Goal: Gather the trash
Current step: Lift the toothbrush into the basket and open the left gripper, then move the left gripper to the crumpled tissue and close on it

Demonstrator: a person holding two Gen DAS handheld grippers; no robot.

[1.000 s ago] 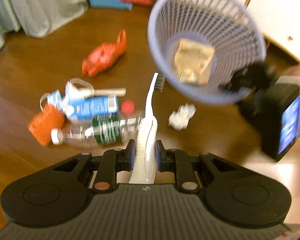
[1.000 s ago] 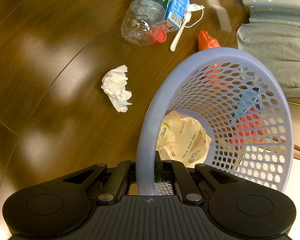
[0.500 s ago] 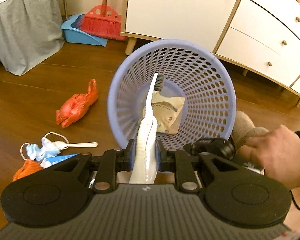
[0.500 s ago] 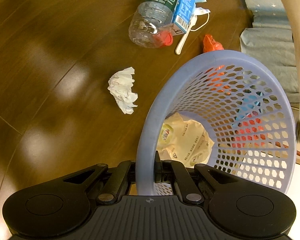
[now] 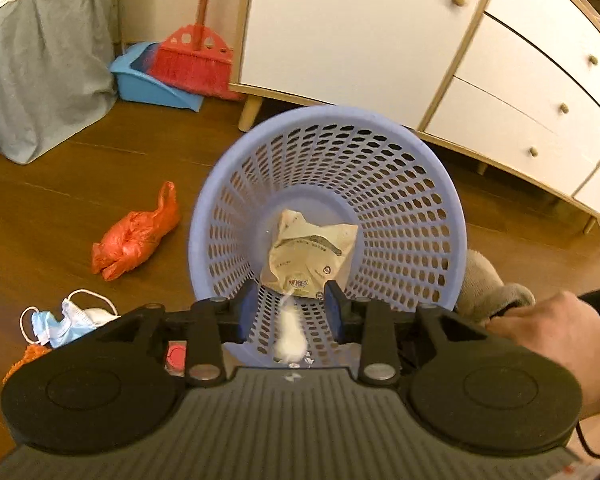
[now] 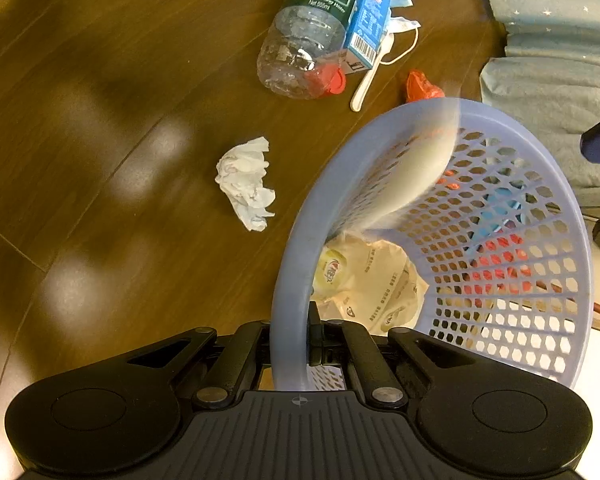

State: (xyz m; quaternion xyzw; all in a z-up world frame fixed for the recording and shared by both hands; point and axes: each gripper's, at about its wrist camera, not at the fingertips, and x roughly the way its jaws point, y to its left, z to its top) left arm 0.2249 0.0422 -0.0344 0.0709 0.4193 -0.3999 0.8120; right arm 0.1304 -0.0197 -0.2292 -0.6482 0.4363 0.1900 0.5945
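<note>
My right gripper (image 6: 290, 332) is shut on the rim of the lilac mesh basket (image 6: 296, 240), holding it tilted above the floor. A crumpled beige wrapper (image 6: 368, 280) lies inside. My left gripper (image 5: 289, 308) is open just in front of the basket (image 5: 412, 208) mouth. A white toothbrush (image 5: 289, 338), blurred, is loose between the fingers and dropping in; the right wrist view shows the toothbrush (image 6: 408, 176) as a white streak against the inner wall. On the floor lie a white tissue (image 6: 246, 182), a plastic bottle (image 6: 304, 48), a blue carton (image 6: 366, 26), a white spoon (image 6: 366, 80) and an orange bag (image 5: 134, 240).
A face mask (image 5: 64, 318) lies at the lower left. A red broom (image 5: 194, 60) and blue dustpan (image 5: 148, 80) stand by a white cabinet (image 5: 380, 20). A grey bed skirt (image 5: 40, 60) hangs at left. A person's hand (image 5: 552, 344) holds the right gripper.
My left gripper carried the toothbrush over the basket mouth, then opened; the toothbrush has left the fingers and is falling in. The right gripper kept its hold on the rim.
</note>
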